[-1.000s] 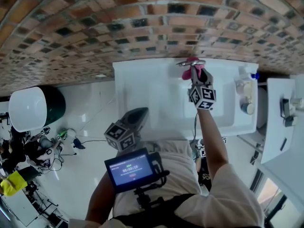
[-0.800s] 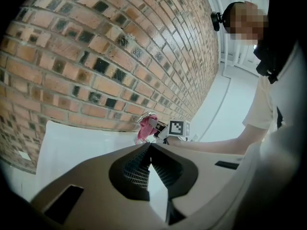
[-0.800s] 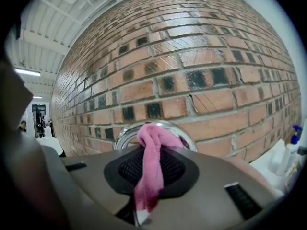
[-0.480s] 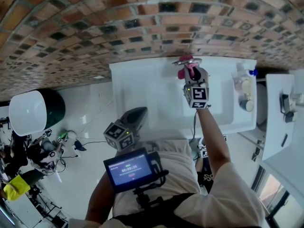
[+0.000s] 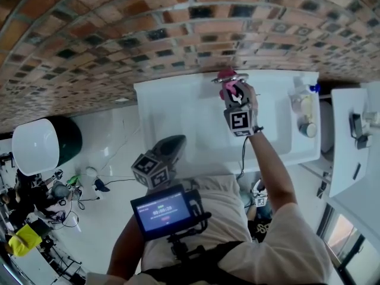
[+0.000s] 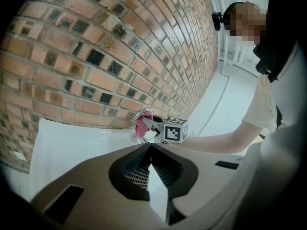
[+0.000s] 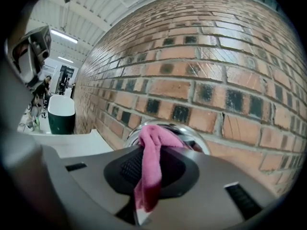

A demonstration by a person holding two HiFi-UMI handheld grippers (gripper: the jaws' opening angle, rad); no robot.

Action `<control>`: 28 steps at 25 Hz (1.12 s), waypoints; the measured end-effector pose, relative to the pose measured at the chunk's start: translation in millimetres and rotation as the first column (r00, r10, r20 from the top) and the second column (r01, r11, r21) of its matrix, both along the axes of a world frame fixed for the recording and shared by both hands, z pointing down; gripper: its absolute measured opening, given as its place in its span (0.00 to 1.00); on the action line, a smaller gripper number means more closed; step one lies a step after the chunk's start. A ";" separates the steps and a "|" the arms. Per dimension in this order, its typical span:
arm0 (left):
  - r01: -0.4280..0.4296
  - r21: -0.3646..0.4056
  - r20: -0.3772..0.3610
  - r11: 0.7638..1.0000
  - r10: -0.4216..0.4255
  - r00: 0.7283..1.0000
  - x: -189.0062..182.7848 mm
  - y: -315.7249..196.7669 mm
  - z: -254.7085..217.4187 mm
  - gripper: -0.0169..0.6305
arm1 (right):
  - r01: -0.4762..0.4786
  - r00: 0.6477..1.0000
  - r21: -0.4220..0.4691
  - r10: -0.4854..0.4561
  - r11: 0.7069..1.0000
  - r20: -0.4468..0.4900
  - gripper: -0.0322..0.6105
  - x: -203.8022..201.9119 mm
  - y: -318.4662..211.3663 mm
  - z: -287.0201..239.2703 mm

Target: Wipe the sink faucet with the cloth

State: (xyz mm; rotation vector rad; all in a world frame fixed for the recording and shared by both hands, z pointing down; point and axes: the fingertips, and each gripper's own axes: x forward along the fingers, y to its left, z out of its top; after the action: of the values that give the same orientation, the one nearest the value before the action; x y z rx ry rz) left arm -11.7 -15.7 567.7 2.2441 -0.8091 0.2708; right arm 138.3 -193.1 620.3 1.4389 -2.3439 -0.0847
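Observation:
A pink cloth [image 5: 229, 88] is draped against the chrome faucet [image 5: 228, 76] at the back rim of the white sink [image 5: 178, 108]. My right gripper [image 5: 233, 92] is shut on the cloth and holds it up to the faucet. In the right gripper view the cloth [image 7: 152, 162] hangs down between the jaws of that gripper [image 7: 144, 150], with the round chrome faucet [image 7: 197, 141] right behind it. My left gripper [image 5: 176, 140] hovers shut and empty over the sink's front left. Its own view shows its closed jaws [image 6: 149, 150] and, beyond them, the cloth [image 6: 142, 125] and faucet [image 6: 143, 113].
A brick wall [image 5: 148, 34] rises right behind the sink. Bottles and a cup [image 5: 304, 111] stand on the sink's right end. A white counter [image 5: 350, 153] lies further right. A white-and-green bin [image 5: 41, 138] and cables are on the floor at left.
My right gripper has rolled about its own axis and slid a little to the left along the faucet, still holding the cloth. The left gripper has stayed where it was.

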 end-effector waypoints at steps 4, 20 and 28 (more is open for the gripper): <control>-0.010 0.000 -0.002 1.000 0.010 1.000 2.7 -0.2 1.5 0.03 | 0.042 0.998 0.018 -0.041 0.999 -0.054 0.15 -9.5 -1.2 5.9; 0.019 -0.006 -0.014 1.000 -0.019 1.000 -0.7 -1.5 8.3 0.03 | 0.070 0.997 -0.234 -0.061 0.970 0.045 0.15 -47.5 16.2 49.8; 0.051 0.018 -0.051 0.999 -0.050 0.997 0.8 -8.9 -4.9 0.03 | 0.352 0.903 -0.217 -0.391 0.911 -0.178 0.15 -122.2 67.6 -6.9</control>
State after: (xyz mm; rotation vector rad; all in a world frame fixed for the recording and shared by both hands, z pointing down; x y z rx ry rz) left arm -11.0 -24.6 562.8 2.2353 -0.8439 0.1826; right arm 16.2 -125.5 613.4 0.8354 -2.3429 -0.1240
